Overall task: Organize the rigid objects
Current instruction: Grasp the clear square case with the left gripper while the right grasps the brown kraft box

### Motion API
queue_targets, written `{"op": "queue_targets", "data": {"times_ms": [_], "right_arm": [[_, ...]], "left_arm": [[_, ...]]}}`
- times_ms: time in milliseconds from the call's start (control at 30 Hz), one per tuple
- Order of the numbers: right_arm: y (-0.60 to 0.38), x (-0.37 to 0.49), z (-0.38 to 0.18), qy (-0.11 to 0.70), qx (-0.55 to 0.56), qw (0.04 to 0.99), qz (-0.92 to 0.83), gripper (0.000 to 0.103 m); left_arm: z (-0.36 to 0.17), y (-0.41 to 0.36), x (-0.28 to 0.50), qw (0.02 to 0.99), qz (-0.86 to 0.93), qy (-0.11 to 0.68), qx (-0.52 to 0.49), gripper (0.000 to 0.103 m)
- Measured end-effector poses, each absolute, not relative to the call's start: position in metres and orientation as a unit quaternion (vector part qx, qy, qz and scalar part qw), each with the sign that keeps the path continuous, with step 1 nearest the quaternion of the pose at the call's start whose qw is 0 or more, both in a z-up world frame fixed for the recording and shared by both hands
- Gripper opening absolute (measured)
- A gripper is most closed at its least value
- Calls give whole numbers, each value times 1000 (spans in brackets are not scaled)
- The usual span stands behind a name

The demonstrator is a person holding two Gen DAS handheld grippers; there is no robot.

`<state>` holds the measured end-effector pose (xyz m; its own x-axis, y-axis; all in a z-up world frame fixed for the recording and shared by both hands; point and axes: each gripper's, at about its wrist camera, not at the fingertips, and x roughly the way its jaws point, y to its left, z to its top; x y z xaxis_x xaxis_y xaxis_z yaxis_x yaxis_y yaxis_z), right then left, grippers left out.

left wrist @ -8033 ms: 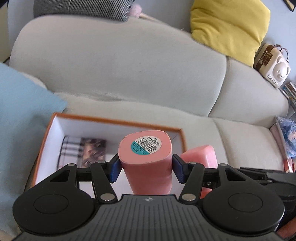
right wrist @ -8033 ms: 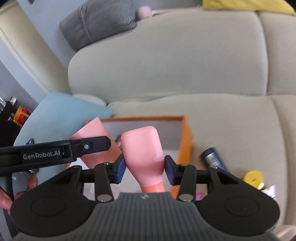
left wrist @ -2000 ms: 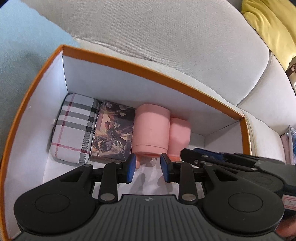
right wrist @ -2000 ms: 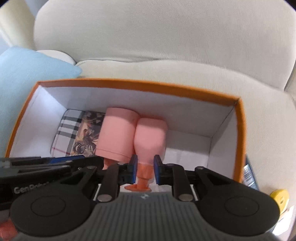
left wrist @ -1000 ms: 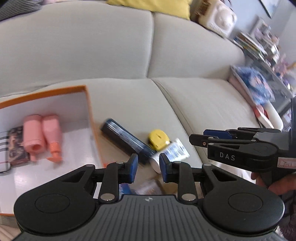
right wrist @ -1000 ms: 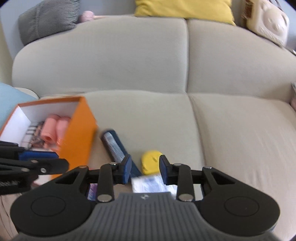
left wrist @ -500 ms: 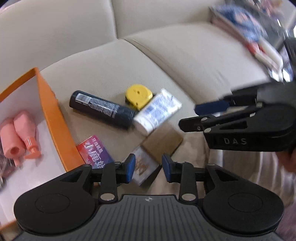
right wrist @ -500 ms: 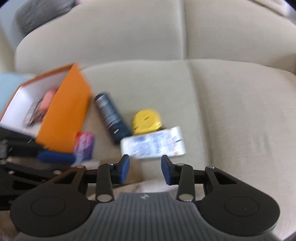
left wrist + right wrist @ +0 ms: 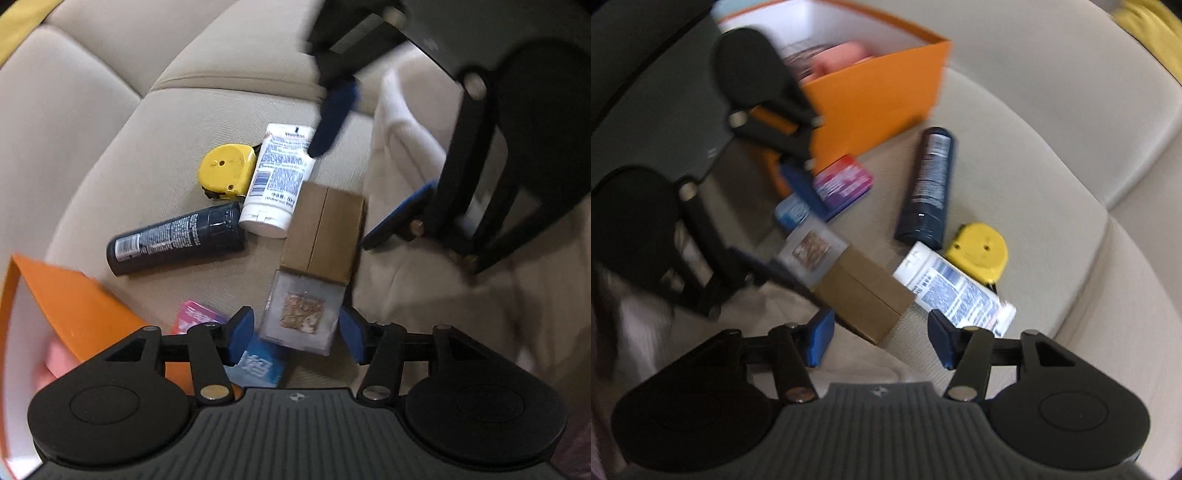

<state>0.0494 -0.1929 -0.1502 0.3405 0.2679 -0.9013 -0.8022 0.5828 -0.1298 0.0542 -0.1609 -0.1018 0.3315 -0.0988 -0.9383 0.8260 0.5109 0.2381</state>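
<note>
A beige sofa [image 9: 110, 122] bears an orange box [image 9: 882, 88] with pink bottles [image 9: 838, 59] inside. Beside it lie a dark can [image 9: 177, 238], white tube [image 9: 280, 177], brown carton [image 9: 323, 232], clear case [image 9: 303, 314], yellow tape measure [image 9: 227, 171] and small packets [image 9: 842, 184]. The left gripper [image 9: 297, 334], jaws just opening, straddles the case without touching; the right gripper [image 9: 881, 339], also just opening, hovers apart over the carton's end.

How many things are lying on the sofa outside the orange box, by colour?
Yellow: 1, the tape measure
White: 1, the tube
Dark: 1, the can
Brown: 1, the carton
Clear: 1, the case
Pink-red: 1, the pack
Blue: 1, the packet
Total: 7
</note>
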Motion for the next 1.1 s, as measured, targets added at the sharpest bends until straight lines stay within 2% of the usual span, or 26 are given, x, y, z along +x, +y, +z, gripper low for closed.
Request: {"op": "queue_targets", "data": {"times_ms": [100,233,400,533,667,867,1100], "right_arm": [[-186,50,-153,432,-349,739,382,67],[-176,55,-157,418,-393,701,423,67],[-168,65,-162,420,-415,661,462,67],[-162,75,-168,421,-416,643,487,67],[-157,81,-177,436,-405,630,499,58],[-156,70,-170,427,-417,639,485,54],[-165,62,-149,443,-382,691,423,51]], "left_arm": [[-103,-162,56,718,-331,477,385,64],[-107,-161,59,718,-340,475,378,64],[-116,-157,63,722,-335,487,360,63],[-120,-154,65,728,-336,488,345,58],[-120,-150,62,734,-337,480,344,57],[-111,-138,61,762,-322,477,296,57],[-80,-120,55,799,-304,466,228,56]]}}
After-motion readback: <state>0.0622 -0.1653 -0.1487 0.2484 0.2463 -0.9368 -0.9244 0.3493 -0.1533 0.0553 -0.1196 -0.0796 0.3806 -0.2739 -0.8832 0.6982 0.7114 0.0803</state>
